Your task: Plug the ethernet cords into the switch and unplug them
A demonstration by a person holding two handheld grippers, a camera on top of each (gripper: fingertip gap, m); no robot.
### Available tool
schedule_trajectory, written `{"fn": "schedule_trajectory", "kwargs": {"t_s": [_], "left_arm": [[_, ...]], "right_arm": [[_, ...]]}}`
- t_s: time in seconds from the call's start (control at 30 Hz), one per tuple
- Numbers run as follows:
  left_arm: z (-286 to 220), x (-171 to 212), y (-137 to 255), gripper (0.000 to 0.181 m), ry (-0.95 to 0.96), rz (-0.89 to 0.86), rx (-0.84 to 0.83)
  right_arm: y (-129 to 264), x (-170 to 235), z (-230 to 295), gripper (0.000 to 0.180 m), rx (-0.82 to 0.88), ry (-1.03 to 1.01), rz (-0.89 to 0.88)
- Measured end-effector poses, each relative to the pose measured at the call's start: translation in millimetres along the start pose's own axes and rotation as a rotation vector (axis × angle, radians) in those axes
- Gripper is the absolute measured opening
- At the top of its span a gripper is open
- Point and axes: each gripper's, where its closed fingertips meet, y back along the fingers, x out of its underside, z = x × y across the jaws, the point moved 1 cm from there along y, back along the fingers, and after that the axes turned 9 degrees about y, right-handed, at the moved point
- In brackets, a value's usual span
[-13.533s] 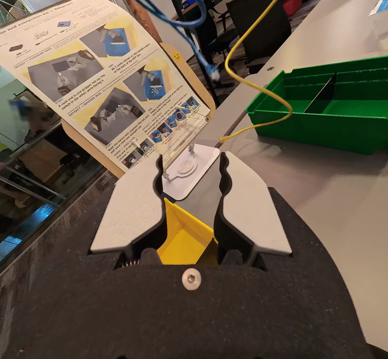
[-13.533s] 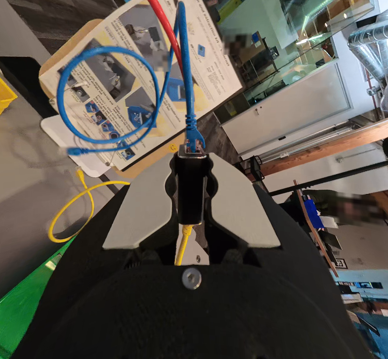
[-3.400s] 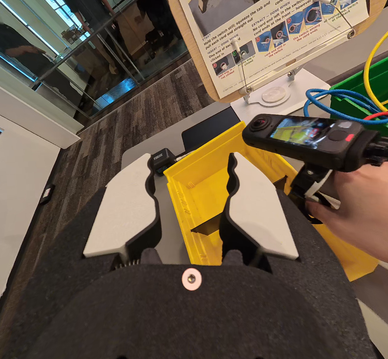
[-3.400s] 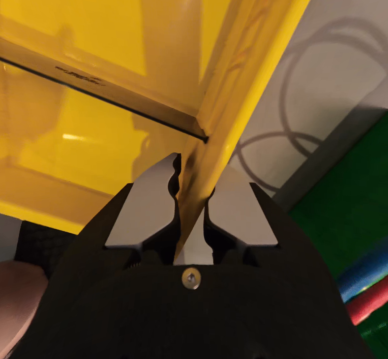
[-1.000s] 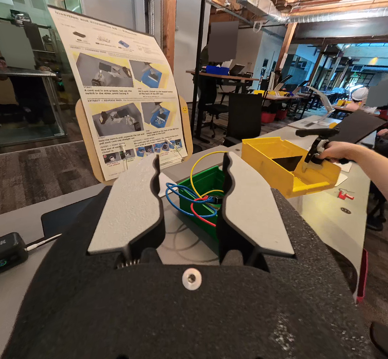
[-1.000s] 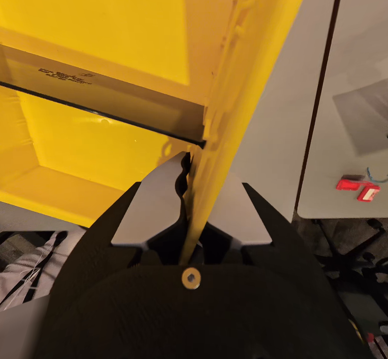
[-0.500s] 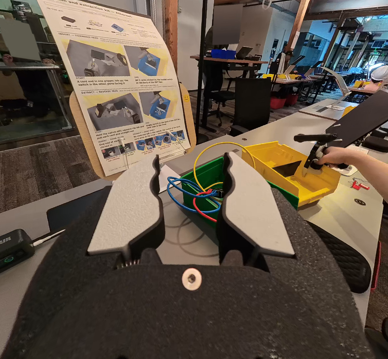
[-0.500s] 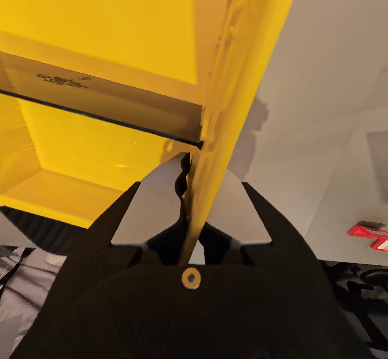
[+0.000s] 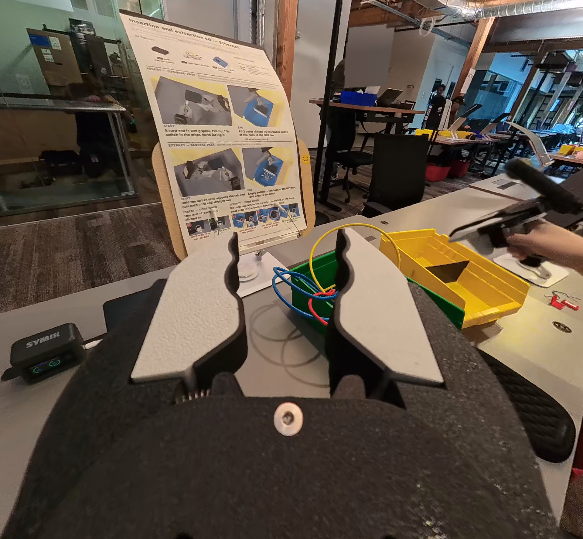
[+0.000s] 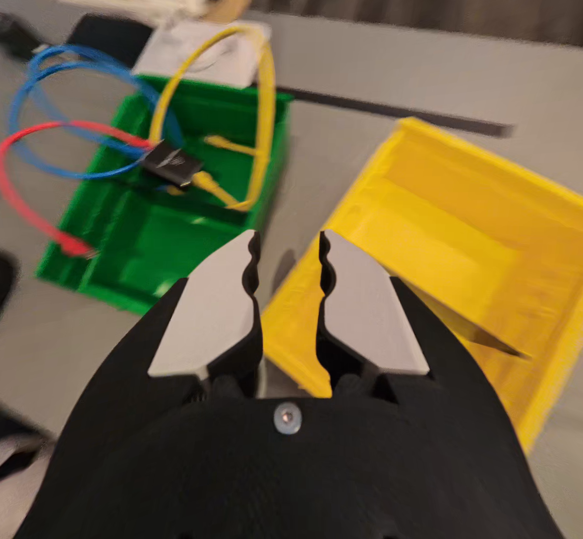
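Observation:
The black switch [image 10: 172, 161] lies in the green bin [image 10: 176, 240] with a yellow cord [image 10: 265, 113], a blue cord [image 10: 47, 72] and a red cord [image 10: 19, 183] running from it and looping over the bin's edge. My right gripper [image 10: 288, 236] is open and empty, above the gap between the green bin and the yellow bin [image 10: 457, 224]; this view is blurred. My left gripper [image 9: 287, 240] is open and empty, held above the table short of the green bin [image 9: 299, 290]. The right gripper [image 9: 467, 233] shows there over the yellow bin [image 9: 457, 271].
An instruction board [image 9: 220, 145] stands on a white base behind the bins. A small black device [image 9: 41, 350] lies at the table's left. A small red item [image 9: 564, 303] lies right of the yellow bin. A hand [image 9: 542, 243] holds the right gripper. One gripper's finger ends stand about 50 centimeters off the other's. The black switch [image 10: 172, 161] lies some 25 centimeters from my right tips, 40 centimeters from my left tips.
My right gripper has let go of the yellow bin's wall, opened and pulled up and back. The yellow bin now rests on the table next to the green bin. The left gripper stays open.

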Motion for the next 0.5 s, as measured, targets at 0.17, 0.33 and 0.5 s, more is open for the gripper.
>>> {"fn": "schedule_trajectory", "kwargs": {"t_s": [0.17, 0.33, 0.5], "left_arm": [[-4.6, 1.1, 3.3, 0.059, -0.018, 0.009, 0.006], [-9.2, -2.3, 11.7, 0.059, -0.028, -0.003, 0.027], [-9.1, -7.3, 18.0, 0.059, -0.033, -0.024, 0.038]], "right_arm": [[-70.0, 26.5, 54.2, 0.035, -0.02, 0.072, 0.268], [-101.2, 52.3, 57.7, 0.038, 0.005, 0.007, 0.443], [-107.7, 86.1, 64.5, 0.012, -0.02, -0.005, 0.677]]}}
